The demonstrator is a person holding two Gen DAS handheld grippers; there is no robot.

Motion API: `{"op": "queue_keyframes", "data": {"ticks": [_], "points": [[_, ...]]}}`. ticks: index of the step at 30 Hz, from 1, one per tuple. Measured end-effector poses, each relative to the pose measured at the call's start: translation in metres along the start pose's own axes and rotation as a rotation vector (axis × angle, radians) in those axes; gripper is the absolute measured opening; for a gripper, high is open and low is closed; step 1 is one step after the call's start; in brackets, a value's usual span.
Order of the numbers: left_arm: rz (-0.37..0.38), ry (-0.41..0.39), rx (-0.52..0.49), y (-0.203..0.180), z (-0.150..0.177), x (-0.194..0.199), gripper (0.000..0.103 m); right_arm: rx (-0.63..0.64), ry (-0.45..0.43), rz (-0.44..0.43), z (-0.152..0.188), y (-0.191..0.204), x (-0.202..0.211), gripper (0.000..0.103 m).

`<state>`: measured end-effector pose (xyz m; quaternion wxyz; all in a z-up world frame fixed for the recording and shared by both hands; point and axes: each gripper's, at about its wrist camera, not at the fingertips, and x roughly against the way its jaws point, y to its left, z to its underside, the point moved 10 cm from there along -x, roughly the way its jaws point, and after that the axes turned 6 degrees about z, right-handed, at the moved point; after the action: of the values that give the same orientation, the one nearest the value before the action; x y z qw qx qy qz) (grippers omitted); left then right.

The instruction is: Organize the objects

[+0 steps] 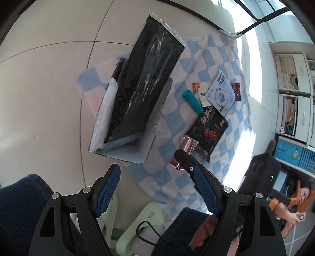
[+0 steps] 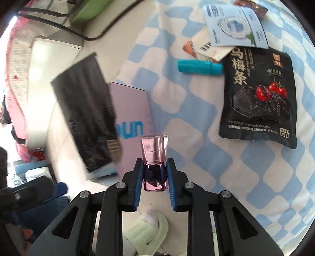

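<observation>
A small pink bottle [image 2: 154, 147] with a clear cap hangs above the blue-and-white checked cloth [image 2: 177, 110]. My right gripper [image 2: 154, 161] is shut on its lower half. In the left wrist view the bottle [image 1: 189, 144] shows beside the open white box [image 1: 137, 155], which holds a long black packet [image 1: 145, 78] standing on end. My left gripper [image 1: 156, 168] is open and empty, just in front of the box. On the cloth lie a black snack bag [image 2: 258, 98], a teal tube [image 2: 198, 67] and a pale blue sachet [image 2: 236, 25].
The cloth lies on a tiled floor [image 1: 49, 98]. A pale green slipper [image 2: 145, 232] and denim-clad knees [image 1: 23, 197] are close below the grippers. A black cable [image 2: 59, 17] runs past the box. Shelves [image 1: 295, 94] and a seated person [image 1: 295, 200] are at the right.
</observation>
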<state>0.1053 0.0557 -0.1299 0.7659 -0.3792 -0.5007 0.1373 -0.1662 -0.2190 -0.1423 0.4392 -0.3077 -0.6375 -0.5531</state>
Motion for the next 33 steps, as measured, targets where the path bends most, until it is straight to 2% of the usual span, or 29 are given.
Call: {"op": "queue_keyframes", "data": {"ticks": [3, 6, 8, 13, 18, 19, 20, 21, 22, 26, 28, 31, 32, 33], "points": [[0.087, -0.005, 0.027, -0.004, -0.004, 0.002, 0.076, 0.094, -0.081, 0.011, 0.018, 0.02, 0.031, 0.024], [0.141, -0.01, 0.023, -0.005, -0.008, 0.003, 0.076, 0.129, -0.102, 0.016, 0.021, 0.041, 0.045, 0.024], [0.133, -0.011, 0.004, -0.003, -0.007, 0.003, 0.076, 0.124, -0.116, -0.004, 0.037, 0.05, 0.05, 0.024], [0.114, 0.009, -0.009, 0.004, 0.001, 0.005, 0.076, 0.099, -0.116, -0.043, 0.021, 0.075, 0.058, 0.024], [0.062, -0.032, -0.088, 0.0, 0.0, 0.019, 0.076, 0.109, -0.101, -0.076, 0.019, 0.097, 0.046, 0.024], [0.058, -0.035, -0.101, -0.004, 0.002, 0.021, 0.067, 0.122, -0.1, -0.079, 0.019, 0.102, 0.045, 0.024], [0.055, -0.033, -0.109, -0.005, 0.003, 0.021, 0.044, 0.13, -0.099, -0.079, 0.019, 0.107, 0.044, 0.024], [0.037, -0.033, -0.11, -0.003, 0.004, 0.022, 0.038, 0.134, -0.098, -0.083, 0.019, 0.11, 0.043, 0.024], [0.013, -0.043, -0.113, 0.0, 0.004, 0.023, 0.026, 0.134, -0.102, -0.081, 0.018, 0.111, 0.043, 0.025], [0.024, -0.085, -0.047, 0.006, 0.001, 0.031, 0.024, 0.093, -0.106, -0.125, 0.017, 0.112, 0.047, 0.025], [-0.008, -0.12, -0.044, 0.009, -0.002, 0.038, 0.024, 0.067, -0.096, -0.135, 0.019, 0.112, 0.047, 0.027], [-0.061, -0.174, -0.057, 0.011, -0.007, 0.05, 0.023, 0.046, -0.062, -0.084, 0.022, 0.104, 0.042, 0.027], [-0.064, -0.183, -0.053, 0.011, -0.008, 0.051, 0.012, 0.038, -0.05, -0.06, 0.022, 0.099, 0.04, 0.029], [-0.07, -0.188, -0.054, 0.01, -0.009, 0.052, 0.008, 0.031, -0.037, -0.03, 0.024, 0.093, 0.037, 0.037]]}}
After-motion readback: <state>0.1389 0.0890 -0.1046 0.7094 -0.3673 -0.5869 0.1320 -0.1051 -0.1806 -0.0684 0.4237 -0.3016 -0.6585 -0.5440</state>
